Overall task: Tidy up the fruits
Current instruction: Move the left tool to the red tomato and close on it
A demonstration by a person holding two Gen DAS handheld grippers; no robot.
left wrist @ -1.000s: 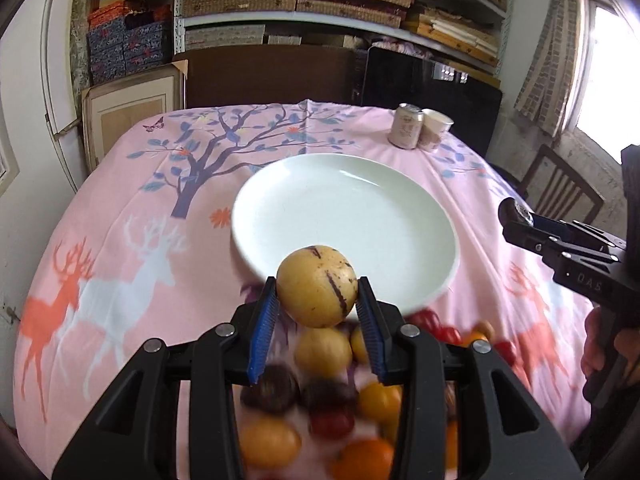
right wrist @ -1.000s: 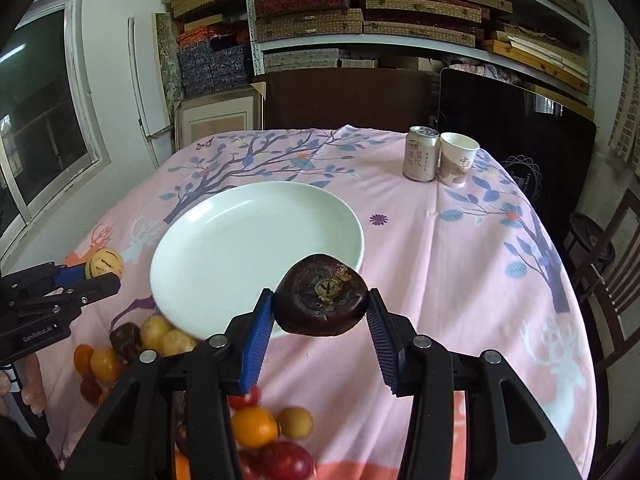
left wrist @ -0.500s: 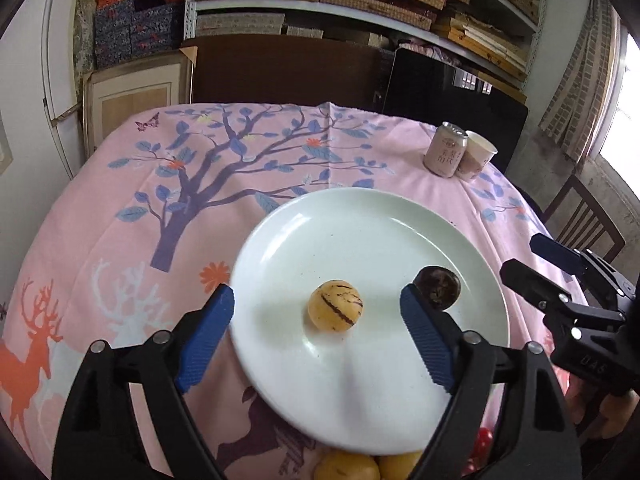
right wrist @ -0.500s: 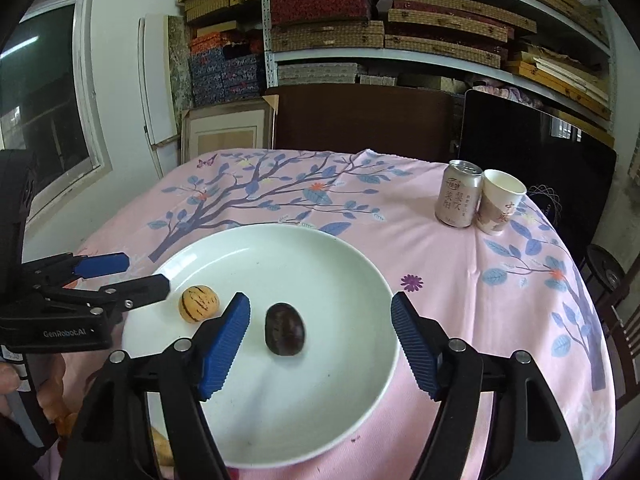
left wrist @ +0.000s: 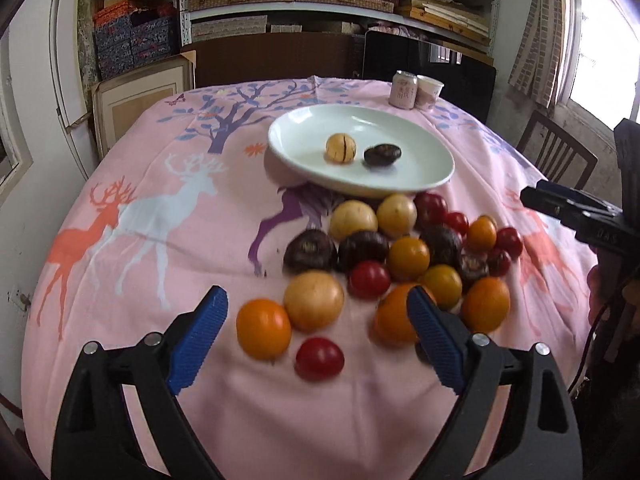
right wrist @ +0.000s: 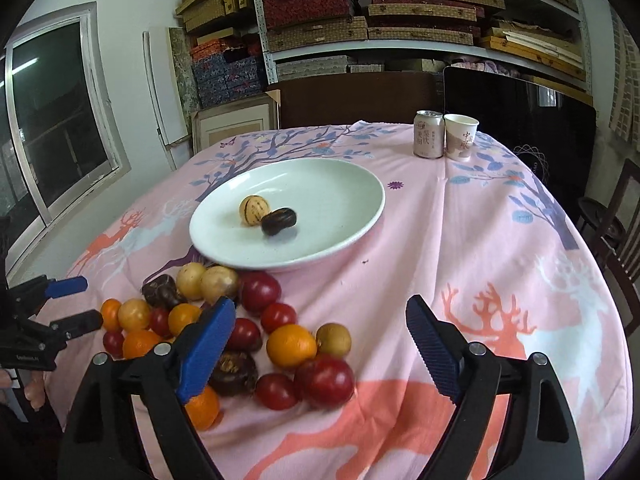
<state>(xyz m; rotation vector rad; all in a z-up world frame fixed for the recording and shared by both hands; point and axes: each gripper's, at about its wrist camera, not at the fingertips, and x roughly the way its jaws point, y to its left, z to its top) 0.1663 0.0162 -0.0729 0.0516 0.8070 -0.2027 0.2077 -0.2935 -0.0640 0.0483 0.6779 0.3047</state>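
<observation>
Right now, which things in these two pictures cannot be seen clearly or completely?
- Left wrist view: the orange is partly covered by a blue finger pad; the near fruits are motion-blurred.
- Right wrist view: another orange and a dark fruit sit partly behind a finger pad.
- Both views: print on the can and paper cup is too small to read.
</observation>
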